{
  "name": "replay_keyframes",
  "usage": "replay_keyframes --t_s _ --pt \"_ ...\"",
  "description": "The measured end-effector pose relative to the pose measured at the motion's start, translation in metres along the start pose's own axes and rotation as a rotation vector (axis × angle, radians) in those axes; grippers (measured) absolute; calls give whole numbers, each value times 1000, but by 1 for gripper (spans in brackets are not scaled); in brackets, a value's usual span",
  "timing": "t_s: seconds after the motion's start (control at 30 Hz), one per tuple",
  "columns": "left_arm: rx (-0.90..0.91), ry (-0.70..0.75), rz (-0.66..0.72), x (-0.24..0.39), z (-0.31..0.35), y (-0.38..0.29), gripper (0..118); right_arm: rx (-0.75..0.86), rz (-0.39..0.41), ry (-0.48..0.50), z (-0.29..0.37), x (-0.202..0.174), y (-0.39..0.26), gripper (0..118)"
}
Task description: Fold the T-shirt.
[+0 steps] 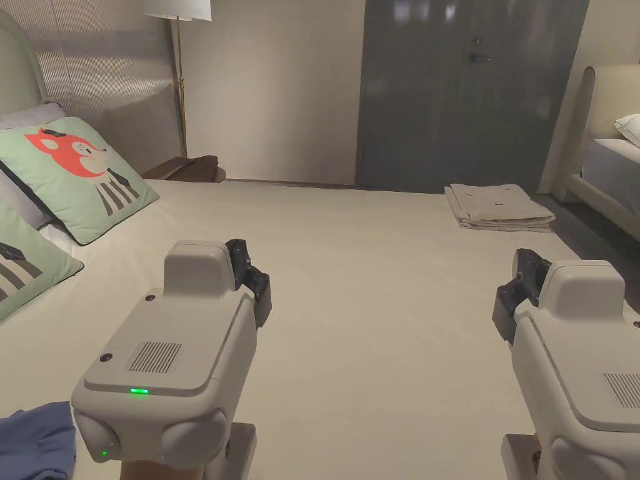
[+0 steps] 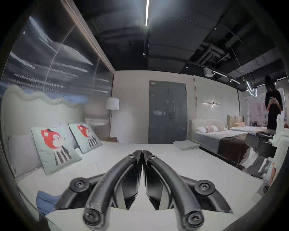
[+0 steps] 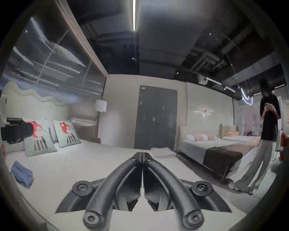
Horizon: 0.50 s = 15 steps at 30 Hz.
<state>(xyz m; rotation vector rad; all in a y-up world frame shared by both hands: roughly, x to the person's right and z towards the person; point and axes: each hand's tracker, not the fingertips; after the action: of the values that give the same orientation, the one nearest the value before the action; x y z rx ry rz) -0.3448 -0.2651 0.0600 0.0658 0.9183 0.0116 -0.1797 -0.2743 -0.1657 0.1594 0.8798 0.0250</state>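
Dim room, ceiling strip light [image 2: 146, 14] glaring, fisheye edges dark

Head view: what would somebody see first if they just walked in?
Probably the two big grey grippers up front, the left gripper and the right gripper, both shut and holding nothing above the pale bed. Next, the green fox pillows at the left by the headboard. A folded beige garment lies at the far right corner, and a crumpled blue T-shirt at the near left.

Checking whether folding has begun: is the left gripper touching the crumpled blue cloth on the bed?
Apart. The right gripper view shows the left gripper raised beside the pillows, with bare sheet between it and the blue cloth.
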Motion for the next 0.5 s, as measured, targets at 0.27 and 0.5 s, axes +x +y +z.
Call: replay_keyframes --t_s 0.27,0.5 --pt "18 6 -18 7 -1 4 0 13 -11 -15 0 4 0 0" --pt "8 22 -21 3 -3 4 0 11 -7 -7 -5 5 4 0"
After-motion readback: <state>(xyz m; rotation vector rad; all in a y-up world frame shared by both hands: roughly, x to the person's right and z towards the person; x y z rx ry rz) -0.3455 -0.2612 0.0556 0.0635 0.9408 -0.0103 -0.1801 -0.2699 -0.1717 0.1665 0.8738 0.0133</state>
